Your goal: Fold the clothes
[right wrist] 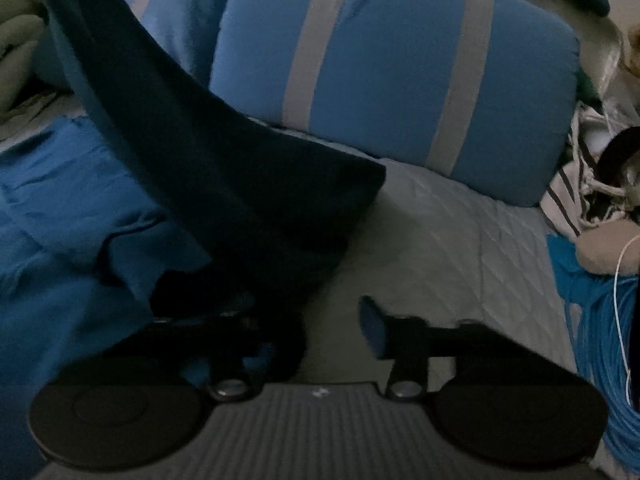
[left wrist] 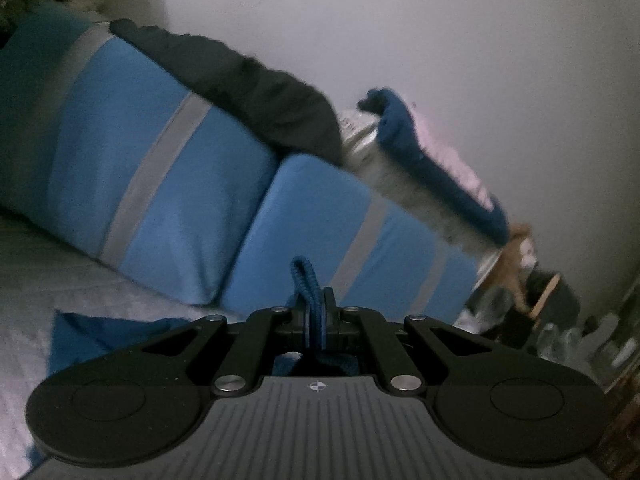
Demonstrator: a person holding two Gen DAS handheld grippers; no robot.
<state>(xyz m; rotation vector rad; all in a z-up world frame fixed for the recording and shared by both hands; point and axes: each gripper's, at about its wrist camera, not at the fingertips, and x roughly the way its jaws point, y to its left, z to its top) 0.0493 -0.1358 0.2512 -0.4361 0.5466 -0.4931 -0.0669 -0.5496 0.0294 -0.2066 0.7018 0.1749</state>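
Note:
My left gripper (left wrist: 316, 300) is shut on a ribbed edge of the dark blue garment (left wrist: 306, 276), which pokes up between its fingers above the bed. In the right wrist view the same dark blue garment (right wrist: 224, 168) hangs down from the upper left and drapes over my right gripper's left finger, hiding it. My right gripper (right wrist: 320, 320) is open; its right finger (right wrist: 374, 328) shows free over the grey quilt. A brighter blue cloth (right wrist: 60, 208) lies spread on the bed at the left.
Two blue pillows with grey stripes (right wrist: 400, 68) lean at the head of the bed on a grey quilted cover (right wrist: 460, 240). A black cloth (left wrist: 256, 92) lies on the pillows. Bags and a blue cord (right wrist: 600, 320) crowd the right side. A white wall (left wrist: 440, 40) stands behind.

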